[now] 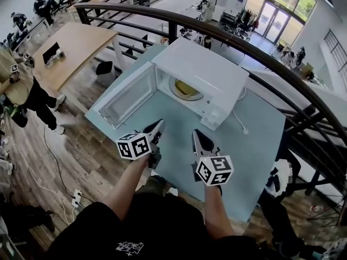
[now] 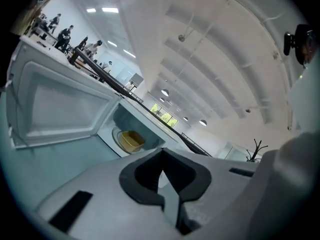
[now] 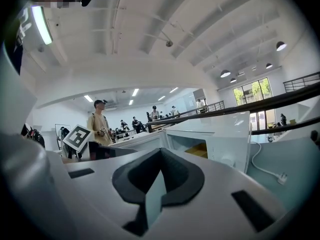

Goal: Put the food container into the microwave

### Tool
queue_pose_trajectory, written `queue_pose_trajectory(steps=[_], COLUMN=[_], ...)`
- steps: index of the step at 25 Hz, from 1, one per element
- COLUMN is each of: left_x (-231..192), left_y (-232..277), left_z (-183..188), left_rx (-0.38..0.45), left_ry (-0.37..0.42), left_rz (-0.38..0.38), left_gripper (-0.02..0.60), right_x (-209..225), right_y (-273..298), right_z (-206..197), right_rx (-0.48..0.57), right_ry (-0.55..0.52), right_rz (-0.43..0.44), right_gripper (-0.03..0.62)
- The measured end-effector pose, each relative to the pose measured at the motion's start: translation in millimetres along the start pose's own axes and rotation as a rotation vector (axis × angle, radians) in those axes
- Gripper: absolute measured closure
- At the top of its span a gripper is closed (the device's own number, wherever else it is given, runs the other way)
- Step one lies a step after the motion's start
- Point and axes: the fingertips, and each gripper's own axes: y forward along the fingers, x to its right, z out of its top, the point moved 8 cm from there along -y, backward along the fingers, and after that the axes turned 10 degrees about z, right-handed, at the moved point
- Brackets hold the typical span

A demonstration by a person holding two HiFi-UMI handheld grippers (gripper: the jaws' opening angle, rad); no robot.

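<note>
The white microwave (image 1: 209,72) stands on a light blue table (image 1: 255,161) with its door (image 1: 126,97) swung open to the left. A yellow food container (image 1: 187,88) rests inside on the turntable; it also shows in the left gripper view (image 2: 131,140) and, as a yellow corner, in the right gripper view (image 3: 201,150). My left gripper (image 1: 157,127) and right gripper (image 1: 198,137) hover side by side over the table's near part, in front of the microwave and apart from it. Both are shut with nothing held, as the gripper views confirm (image 2: 162,176) (image 3: 159,176).
The microwave's white cord and plug (image 1: 242,125) lie on the table to the right. A dark curved railing (image 1: 255,47) runs behind the table. A person (image 1: 21,88) stands on the wooden floor at the left. The table's near edge is just below my grippers.
</note>
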Motion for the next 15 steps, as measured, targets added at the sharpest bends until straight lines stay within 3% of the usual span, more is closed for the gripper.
queue_pose_trajectory(steps=[9,15], left_x=[18,30], left_y=[-46,-63], left_z=[15,45], left_rx=[0.069,0.139], left_ry=[0.196,0.337], left_rz=[0.062,0.059], left_gripper=[0.574,0.574], right_x=[-9,-17], right_y=[-27,-29], right_z=[18,42], right_rx=[0.056,0.106], right_ry=[-0.025,-0.073], right_rz=[0.009,0.002], right_gripper=[0.589,0.589])
